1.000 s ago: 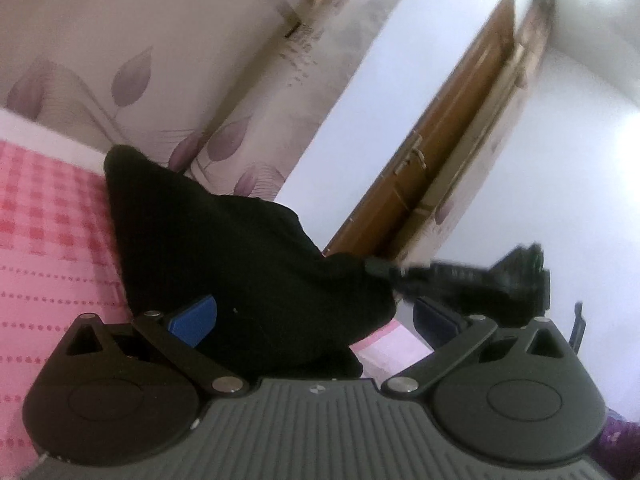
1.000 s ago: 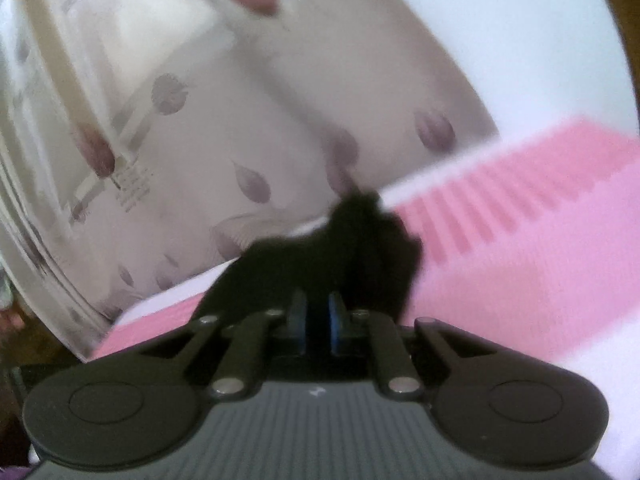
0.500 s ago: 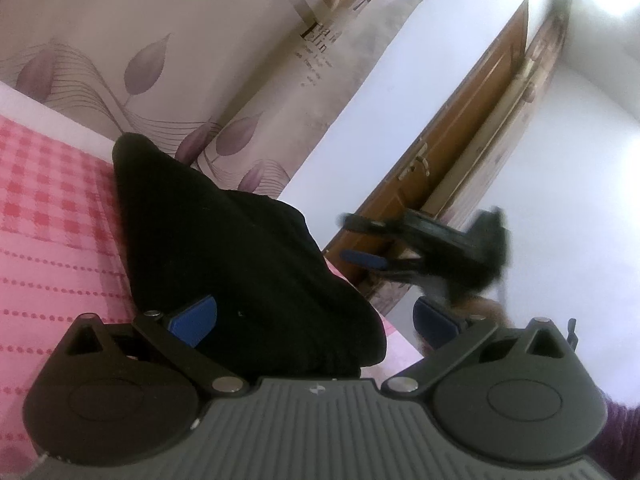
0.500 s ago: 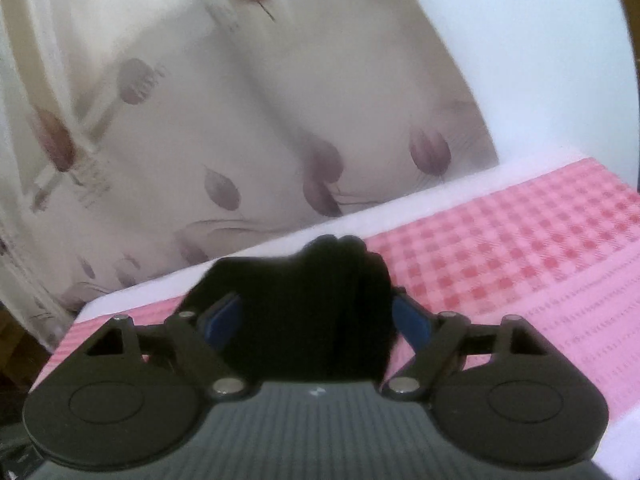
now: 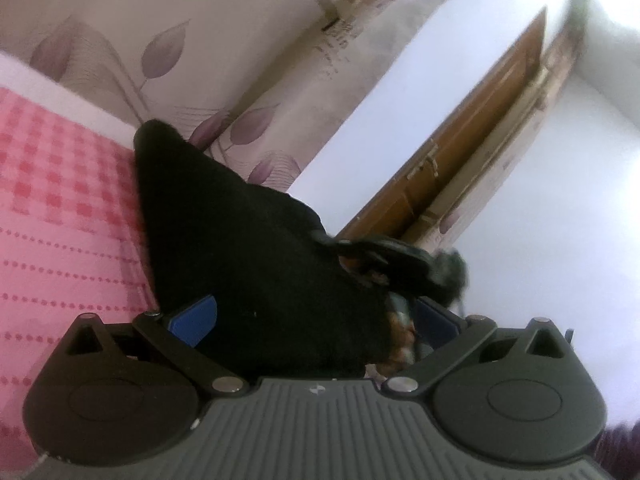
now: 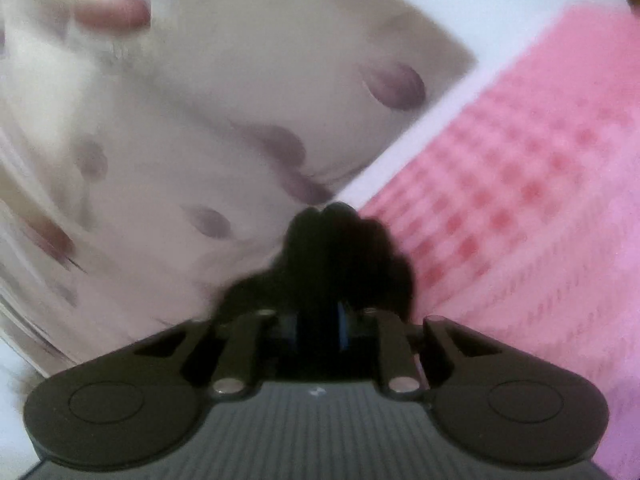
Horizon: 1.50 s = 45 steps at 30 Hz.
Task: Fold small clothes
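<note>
Black garment (image 5: 248, 264) on pink checked bed (image 5: 60, 208), 2 tools working.
Right tool (image 6: 320, 322) jaws just closing, pinching garment; left tool (image 5: 316, 320) spread wide around it; curtain (image 5: 224, 48) behind.

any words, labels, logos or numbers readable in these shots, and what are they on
No text can be read here.
Beige leaf-print curtain: a patch of dark script-like print near a fold, too blurred and tilted to read.
Grey ribbed body of the left claw: a tiny pale mark, a symbol rather than letters, too small to make out.
Grey ribbed body of the right claw: the same tiny mark, blurred.
Black cloth garment and pink checked bedsheet: no writing visible.
</note>
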Tool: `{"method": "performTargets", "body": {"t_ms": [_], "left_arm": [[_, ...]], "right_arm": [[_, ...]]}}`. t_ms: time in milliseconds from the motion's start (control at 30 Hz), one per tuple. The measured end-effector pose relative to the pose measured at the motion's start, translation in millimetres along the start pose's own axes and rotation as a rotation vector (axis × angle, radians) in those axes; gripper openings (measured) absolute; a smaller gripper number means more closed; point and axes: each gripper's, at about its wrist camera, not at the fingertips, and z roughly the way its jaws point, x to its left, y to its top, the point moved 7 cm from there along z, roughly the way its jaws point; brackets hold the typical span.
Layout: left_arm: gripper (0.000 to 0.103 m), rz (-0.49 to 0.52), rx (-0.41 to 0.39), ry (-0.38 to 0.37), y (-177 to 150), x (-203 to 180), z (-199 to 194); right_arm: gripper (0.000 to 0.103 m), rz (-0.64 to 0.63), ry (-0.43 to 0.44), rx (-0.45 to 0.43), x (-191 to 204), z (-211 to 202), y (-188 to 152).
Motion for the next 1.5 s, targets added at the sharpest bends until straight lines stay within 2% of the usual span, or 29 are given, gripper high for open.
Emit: {"method": "performTargets", "body": {"t_ms": [33,100,200,233,267,300,333,400,467,567,600,700,733,800,867,933,967,1100,1200,1233,1400,1500], "left_arm": [[0.103,-0.006,-0.003,-0.001,0,1,-1],[0.103,0.005,-0.007,0.003,0,0,-3],[0.103,0.030,-0.014,0.010,1,-3,-3],[0.103,0.036,-0.021,0.015,1,-4,-5],[0.103,0.043,-0.034,0.020,2,-4,-7],[0.103,0.047,-0.047,0.027,4,-4,-9],[0.103,0.049,-0.063,0.040,5,-3,-12],[0.103,0.040,-0.094,0.060,9,0,-19],[0.103,0.024,-0.122,0.075,11,4,-25],[0.103,0.011,-0.111,0.075,11,5,-24],[0.103,0.016,-0.106,0.074,10,4,-24],[0.103,0.056,-0.073,0.060,6,-4,-18],[0.103,0.071,-0.063,0.057,5,-6,-16],[0.103,0.091,-0.053,0.054,3,-9,-14],[0.103,0.081,-0.055,0.051,3,-7,-14],[0.103,0.056,-0.055,0.054,4,-3,-14],[0.103,0.044,-0.055,0.056,5,-2,-14],[0.103,0.047,-0.051,0.086,7,0,-14],[0.103,0.069,-0.062,0.134,9,1,-16],[0.103,0.058,-0.058,0.152,11,3,-16],[0.103,0.020,0.023,0.242,29,20,-2],[0.103,-0.070,0.130,0.208,40,40,23]], "right_arm": [[0.071,0.006,-0.010,-0.029,-2,-17,-2],[0.076,-0.059,-0.019,-0.059,4,-53,-15],[0.076,-0.155,-0.029,-0.016,18,-83,-50],[0.073,-0.195,-0.039,0.002,23,-84,-63],[0.062,-0.246,-0.081,0.020,28,-82,-77],[0.016,-0.260,-0.107,0.047,33,-74,-88],[0.006,-0.219,-0.113,0.063,31,-67,-97],[0.006,-0.147,-0.068,0.051,39,-56,-108],[0.006,-0.158,-0.056,0.051,52,-51,-116],[0.006,-0.154,-0.146,0.050,33,-58,-114],[0.009,-0.120,-0.145,0.056,28,-63,-107],[0.035,-0.097,-0.139,0.076,21,-76,-101],[0.044,-0.103,-0.139,0.066,21,-82,-100],[0.054,-0.126,-0.151,0.019,23,-93,-93],[0.061,-0.115,-0.144,-0.017,22,-99,-81],[0.078,-0.100,-0.151,-0.033,22,-95,-70],[0.082,-0.106,-0.157,-0.040,24,-89,-64],[0.084,-0.164,-0.183,0.020,29,-51,-52],[0.084,-0.234,-0.255,0.078,27,-22,-55],[0.084,-0.248,-0.254,0.094,27,-15,-57],[0.085,-0.320,-0.229,0.127,30,-5,-59],[0.085,-0.314,-0.173,0.140,27,-4,-56]]}}
